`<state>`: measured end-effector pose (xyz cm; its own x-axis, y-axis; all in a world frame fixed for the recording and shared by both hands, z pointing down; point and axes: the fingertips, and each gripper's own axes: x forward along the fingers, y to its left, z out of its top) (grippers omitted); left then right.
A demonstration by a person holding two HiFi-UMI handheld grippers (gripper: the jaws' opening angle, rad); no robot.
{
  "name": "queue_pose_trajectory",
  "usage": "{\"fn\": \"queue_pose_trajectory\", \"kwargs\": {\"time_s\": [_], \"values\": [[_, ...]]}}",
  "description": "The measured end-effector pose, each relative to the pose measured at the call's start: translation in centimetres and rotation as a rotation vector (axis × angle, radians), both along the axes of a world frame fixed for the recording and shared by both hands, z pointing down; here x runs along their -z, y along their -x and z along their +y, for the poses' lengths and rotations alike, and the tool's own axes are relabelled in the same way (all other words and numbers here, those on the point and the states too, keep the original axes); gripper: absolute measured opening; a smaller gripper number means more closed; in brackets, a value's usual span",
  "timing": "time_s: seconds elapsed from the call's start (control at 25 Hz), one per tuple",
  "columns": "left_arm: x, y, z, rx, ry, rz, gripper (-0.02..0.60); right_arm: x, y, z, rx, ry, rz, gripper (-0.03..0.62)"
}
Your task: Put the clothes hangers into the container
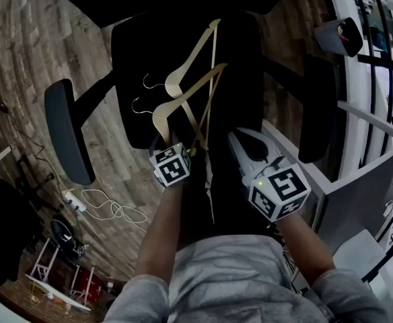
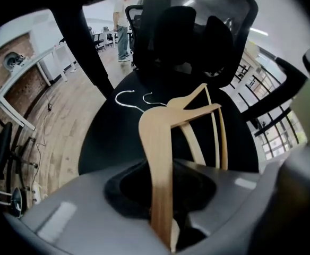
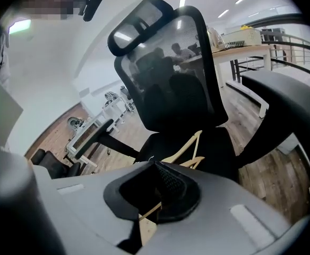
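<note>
1. Two wooden hangers lie across the black chair seat (image 1: 136, 66), their metal hooks (image 2: 125, 92) pointing away to the left in the head view.
2. The left gripper (image 1: 167, 151) points steeply down at the seat's near edge. Its jaws are closed part-way onto the broad arm of the near hanger (image 2: 157, 158), which runs straight up out of the grip.
3. The far hanger (image 1: 186, 60) lies just beyond, overlapping the near one and well clear of the left jaws.
4. The right gripper (image 1: 237, 140) sits just right of both hangers. Its black pads are nearly together and seem to pinch a thin hanger bar (image 3: 149, 210); I cannot tell which hanger it belongs to.
</note>
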<state>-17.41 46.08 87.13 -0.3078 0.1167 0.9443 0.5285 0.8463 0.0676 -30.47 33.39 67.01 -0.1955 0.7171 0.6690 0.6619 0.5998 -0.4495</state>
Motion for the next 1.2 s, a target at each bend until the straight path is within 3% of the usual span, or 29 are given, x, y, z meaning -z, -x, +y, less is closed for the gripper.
{"fn": "queue_pose_trajectory", "kwargs": {"time_s": [0.28, 0.6, 0.8, 1.2], "values": [[5.3, -0.7, 1.1, -0.022, 0.036, -0.076, 0.104, 4.3, -0.8, -1.4, -0.021, 0.025, -0.075, -0.002], [14.3, -0.7, 1.2, -0.039, 0.048, -0.251, 0.103, 10.4, -1.6, -5.6, -0.107, 0.046, -0.190, -0.002], [20.9, -2.8, 1.0, -0.063, 0.069, -0.346, 0.103, 15.3, -3.5, -8.3, -0.151, 0.065, -0.274, -0.002], [30.6, -4.5, -0.6, -0.197, 0.108, -0.514, 0.103, 24.0, -6.1, -14.0, -0.296, 0.125, -0.451, -0.002]]}}
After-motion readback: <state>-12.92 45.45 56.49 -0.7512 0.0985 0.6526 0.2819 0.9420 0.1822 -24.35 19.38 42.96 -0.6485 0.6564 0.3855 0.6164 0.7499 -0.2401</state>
